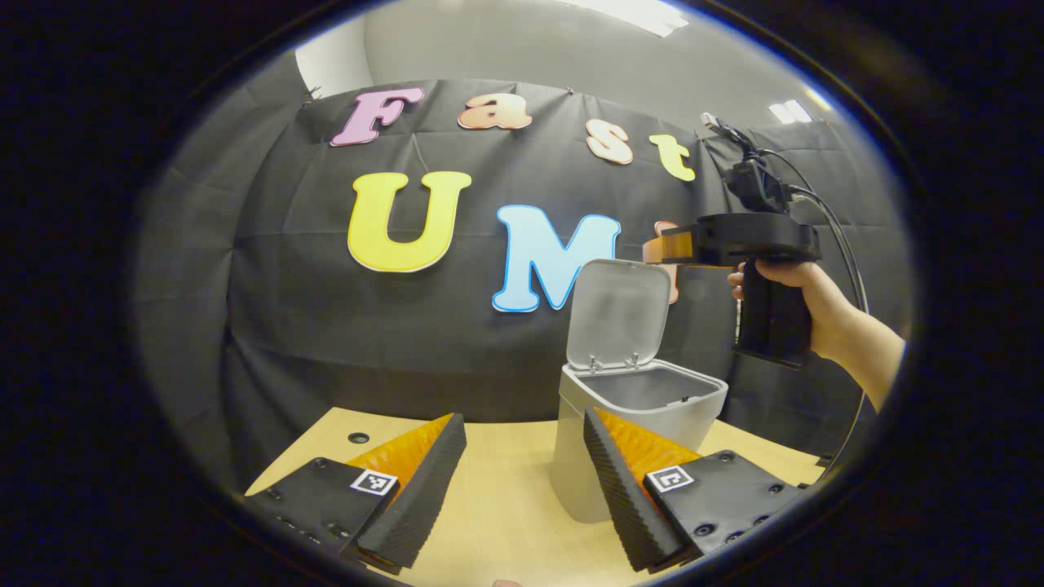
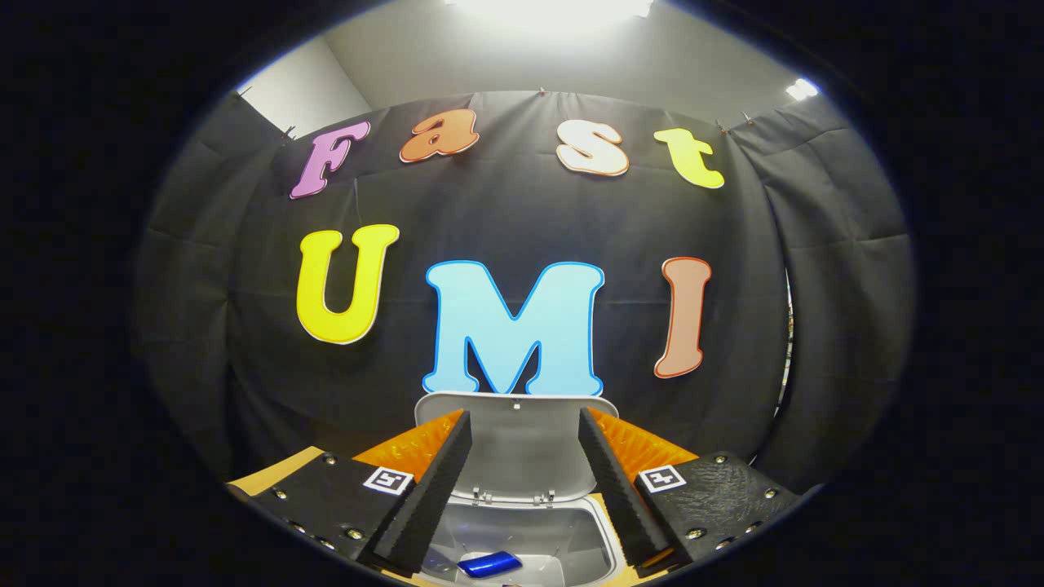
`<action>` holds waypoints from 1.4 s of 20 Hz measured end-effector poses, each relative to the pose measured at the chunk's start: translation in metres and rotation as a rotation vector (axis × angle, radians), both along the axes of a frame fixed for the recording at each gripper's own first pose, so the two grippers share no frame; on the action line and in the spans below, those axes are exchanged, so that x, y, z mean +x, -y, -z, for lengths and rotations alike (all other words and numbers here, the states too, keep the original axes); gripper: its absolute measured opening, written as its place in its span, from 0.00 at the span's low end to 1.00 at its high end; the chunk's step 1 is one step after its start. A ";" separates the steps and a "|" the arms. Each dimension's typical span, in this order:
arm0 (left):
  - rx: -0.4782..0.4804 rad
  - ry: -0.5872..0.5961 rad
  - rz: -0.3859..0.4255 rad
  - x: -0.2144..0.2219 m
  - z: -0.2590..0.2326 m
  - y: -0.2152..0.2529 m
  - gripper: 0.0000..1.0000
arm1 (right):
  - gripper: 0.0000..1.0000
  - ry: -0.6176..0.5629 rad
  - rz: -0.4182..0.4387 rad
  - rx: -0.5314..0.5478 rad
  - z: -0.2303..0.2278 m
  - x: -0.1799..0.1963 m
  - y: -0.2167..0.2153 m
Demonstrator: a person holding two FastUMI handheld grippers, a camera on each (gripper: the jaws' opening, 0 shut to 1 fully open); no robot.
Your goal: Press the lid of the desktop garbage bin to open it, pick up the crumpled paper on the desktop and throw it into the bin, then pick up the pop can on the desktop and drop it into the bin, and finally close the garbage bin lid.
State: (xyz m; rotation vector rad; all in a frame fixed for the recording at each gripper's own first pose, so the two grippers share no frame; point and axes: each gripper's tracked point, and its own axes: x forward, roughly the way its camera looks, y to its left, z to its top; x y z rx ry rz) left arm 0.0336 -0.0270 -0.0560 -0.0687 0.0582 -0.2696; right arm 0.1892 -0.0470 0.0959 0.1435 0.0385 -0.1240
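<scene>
Right gripper (image 2: 522, 481): my jaws wide apart, empty, above the open desktop garbage bin (image 1: 636, 424). Blue pop can (image 2: 489, 564) lies inside.

Left gripper (image 1: 522, 481): wide apart, empty, over the tabletop (image 1: 506, 489).

Step, by my judgement: closing. Press the upright lid (image 2: 515, 444) forward from behind its top edge.

Crumpled paper: cannot make out; bin floor largely cut off.

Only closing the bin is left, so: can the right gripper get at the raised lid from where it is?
Probably yes. The right gripper hangs open above the bin, with the upright lid straight ahead between its fingers and nothing between them.
</scene>
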 end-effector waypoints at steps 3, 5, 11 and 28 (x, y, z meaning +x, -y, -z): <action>-0.010 -0.006 -0.018 0.001 0.002 -0.001 0.95 | 0.86 0.003 0.008 0.013 -0.002 0.012 0.006; -0.012 -0.011 -0.015 0.001 0.004 0.000 0.95 | 0.85 -0.006 0.015 0.018 0.001 0.018 0.009; 0.013 -0.010 -0.027 0.008 0.008 -0.011 0.95 | 0.85 0.037 0.036 0.019 -0.010 0.038 0.010; 0.007 -0.035 -0.075 0.020 0.005 -0.033 0.95 | 0.85 -0.048 -0.011 0.003 0.002 0.071 0.000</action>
